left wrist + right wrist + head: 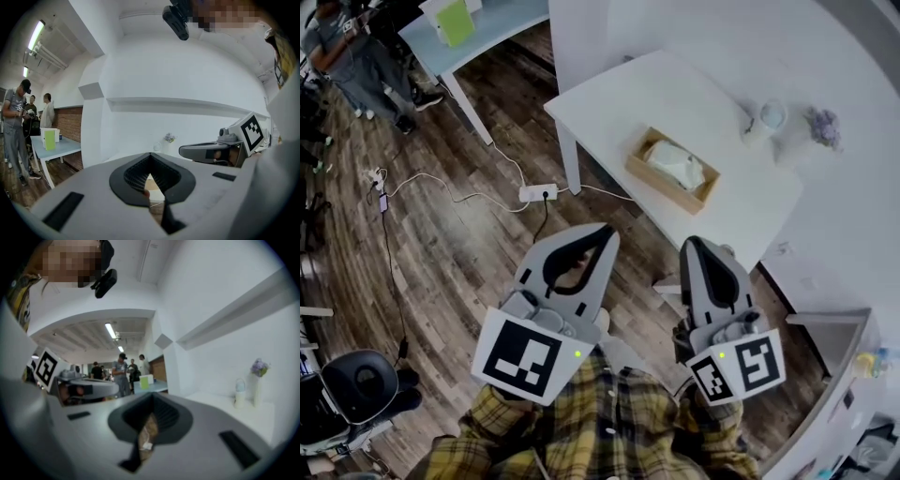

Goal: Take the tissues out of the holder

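Head view, nearest first: two grippers side by side above the wood floor (459, 253). Left gripper (602, 234): jaws together, nothing in them. Right gripper (694, 246): jaws together too, empty. Beyond them stands one white table (609, 103), and on it one wooden holder (705, 198) with the white tissues (677, 163) lying inside, well apart from both grippers. Past the holder, one bottle (769, 117) and one bunch of flowers (823, 127). Left on the floor, one power strip (538, 193); farther off, a second table (502, 23).
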